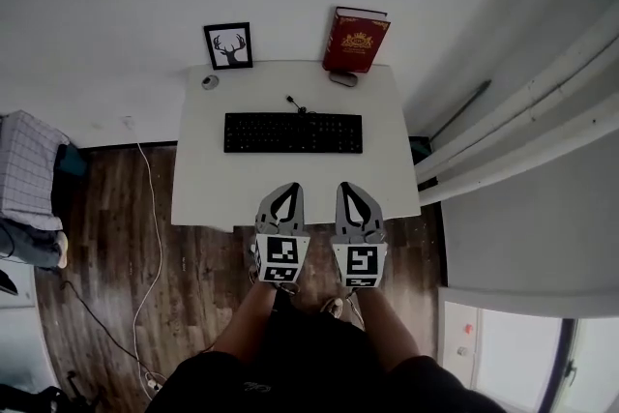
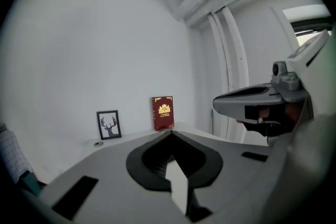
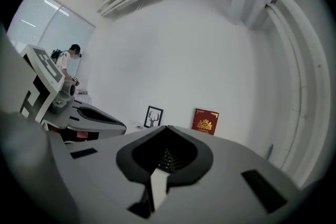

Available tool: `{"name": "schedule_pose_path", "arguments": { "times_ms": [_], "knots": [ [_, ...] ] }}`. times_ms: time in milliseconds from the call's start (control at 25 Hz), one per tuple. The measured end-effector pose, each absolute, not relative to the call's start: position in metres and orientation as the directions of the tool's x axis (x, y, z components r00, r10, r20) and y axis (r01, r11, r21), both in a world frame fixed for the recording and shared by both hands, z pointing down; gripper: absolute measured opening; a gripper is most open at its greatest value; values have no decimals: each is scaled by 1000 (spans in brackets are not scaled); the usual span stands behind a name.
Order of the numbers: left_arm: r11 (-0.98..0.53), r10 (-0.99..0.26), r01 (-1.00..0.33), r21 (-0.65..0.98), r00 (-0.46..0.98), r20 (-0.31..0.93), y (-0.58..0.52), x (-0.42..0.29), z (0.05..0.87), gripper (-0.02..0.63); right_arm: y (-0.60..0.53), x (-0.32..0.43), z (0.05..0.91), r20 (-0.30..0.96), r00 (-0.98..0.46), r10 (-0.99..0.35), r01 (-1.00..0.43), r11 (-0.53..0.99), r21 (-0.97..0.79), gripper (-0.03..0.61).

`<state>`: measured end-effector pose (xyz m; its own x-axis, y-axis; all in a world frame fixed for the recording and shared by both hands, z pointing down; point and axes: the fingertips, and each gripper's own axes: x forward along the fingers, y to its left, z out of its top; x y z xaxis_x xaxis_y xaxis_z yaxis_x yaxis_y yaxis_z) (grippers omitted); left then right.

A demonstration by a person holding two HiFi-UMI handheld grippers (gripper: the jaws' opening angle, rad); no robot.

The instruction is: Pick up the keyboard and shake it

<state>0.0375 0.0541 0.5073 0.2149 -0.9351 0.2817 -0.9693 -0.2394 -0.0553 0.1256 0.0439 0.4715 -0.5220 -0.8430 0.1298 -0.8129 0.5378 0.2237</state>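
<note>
The right tongs (image 3: 167,127) hide all but a few keys of the keyboard (image 3: 167,161) in the right gripper view, and the small round thing (image 1: 210,81) at the worktop's (image 1: 290,184) far corner and the red book's (image 1: 356,41) title are too small to make out.

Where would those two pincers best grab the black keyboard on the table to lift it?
Probably by its short ends: left gripper on the left end, right gripper on the right, coming from the near side. The keyboard lies flat and crosswise, long and thin; its cable leaves the far edge.
</note>
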Motion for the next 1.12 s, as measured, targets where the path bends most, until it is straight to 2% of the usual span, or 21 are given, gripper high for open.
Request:
{"name": "schedule_pose_path", "arguments": {
  "times_ms": [120,480,640,1120],
  "knots": [
    [-193,-958,-980,-39,180,225,73,74,494,2,65,165,464,96,-527,-845,-812,533,235,21],
    [-201,-965,-975,-94,180,192,136,183,486,2,126,256,453,37,-570,-821,-795,562,226,21],
    [-204,-967,-973,-108,183,177,153,203,481,2,142,280,443,20,-573,-820,-801,564,200,21],
    [-228,-969,-963,-145,211,128,157,240,438,2,147,304,406,-40,-589,-807,-784,559,270,21]
  ]
}}
